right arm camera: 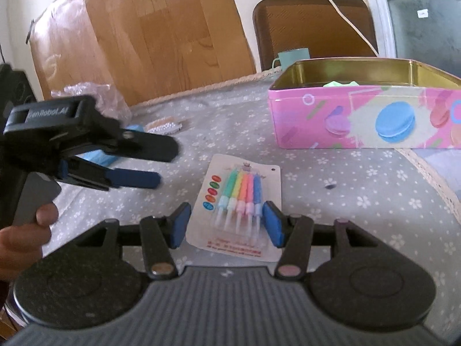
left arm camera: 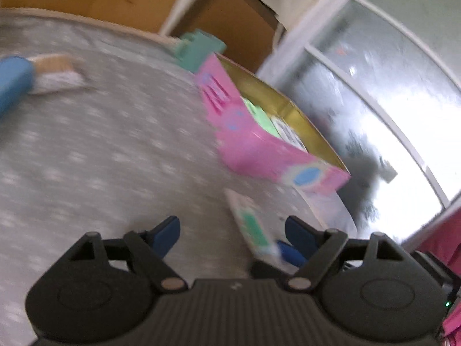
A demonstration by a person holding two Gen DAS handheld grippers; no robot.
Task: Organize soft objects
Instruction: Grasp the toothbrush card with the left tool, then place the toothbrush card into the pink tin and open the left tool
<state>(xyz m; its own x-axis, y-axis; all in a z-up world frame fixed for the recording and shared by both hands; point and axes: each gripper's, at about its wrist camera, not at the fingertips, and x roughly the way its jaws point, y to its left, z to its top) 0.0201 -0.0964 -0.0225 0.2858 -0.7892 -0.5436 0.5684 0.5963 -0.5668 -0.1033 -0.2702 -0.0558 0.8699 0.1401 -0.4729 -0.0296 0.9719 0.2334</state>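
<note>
A pack of coloured candles on a white card [right arm camera: 240,201] lies flat on the grey flowered tablecloth. My right gripper [right arm camera: 226,225] is open, its blue pads on either side of the card's near end, low over it. The pack also shows in the blurred left wrist view [left arm camera: 252,226]. My left gripper [left arm camera: 232,233] is open and empty above the cloth; in the right wrist view [right arm camera: 149,164] it hovers at the left. A pink macaron tin [right arm camera: 366,115] stands open at the back right with something light green [right arm camera: 340,83] inside; it also shows in the left wrist view [left arm camera: 259,141].
A blue object [right arm camera: 99,155] and a brush with white bristles [right arm camera: 164,127] lie at the left behind the left gripper. A teal mug [right arm camera: 291,57] stands behind the tin. Crumpled clear plastic [right arm camera: 95,95] lies at the back left. The table edge [right arm camera: 426,167] curves at the right.
</note>
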